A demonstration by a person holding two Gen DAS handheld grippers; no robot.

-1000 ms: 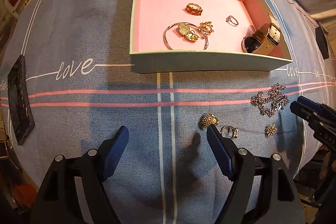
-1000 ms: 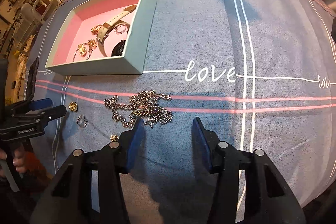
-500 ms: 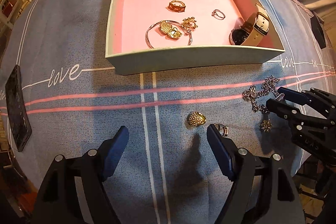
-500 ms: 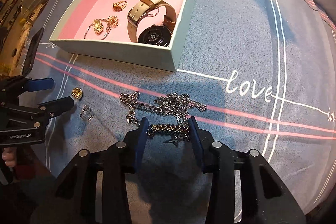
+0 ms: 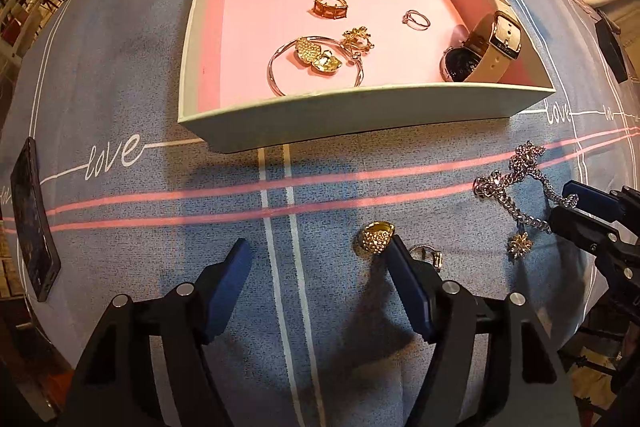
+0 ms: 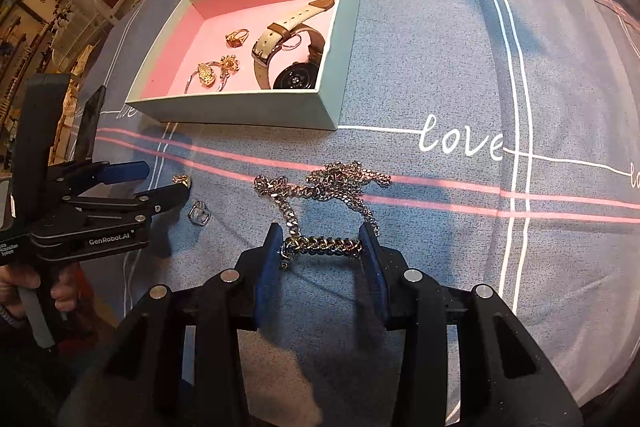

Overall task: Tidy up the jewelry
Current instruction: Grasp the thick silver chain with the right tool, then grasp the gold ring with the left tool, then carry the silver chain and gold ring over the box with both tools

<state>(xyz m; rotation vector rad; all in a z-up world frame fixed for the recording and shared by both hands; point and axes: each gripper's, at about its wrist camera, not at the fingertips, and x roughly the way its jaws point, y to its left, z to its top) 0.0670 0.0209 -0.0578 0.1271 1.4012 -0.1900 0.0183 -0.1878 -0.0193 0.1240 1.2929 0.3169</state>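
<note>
Chain (image 6: 320, 245) lies crosswise between the half-open right gripper (image 6: 322, 247) fingers, touching both but not clamped yet, box (image 6: 240, 109) straight ahead, left gripper (image 5: 318, 267) wide open, empty.

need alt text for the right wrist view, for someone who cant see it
The right gripper brackets a stretch of silver curb-link chain lying on a blue-grey striped cloth, its blue fingers not yet closed. Behind sits an open pale box with a pink lining holding a beige-strapped watch and gold pieces; the left gripper hovers at left.
</note>
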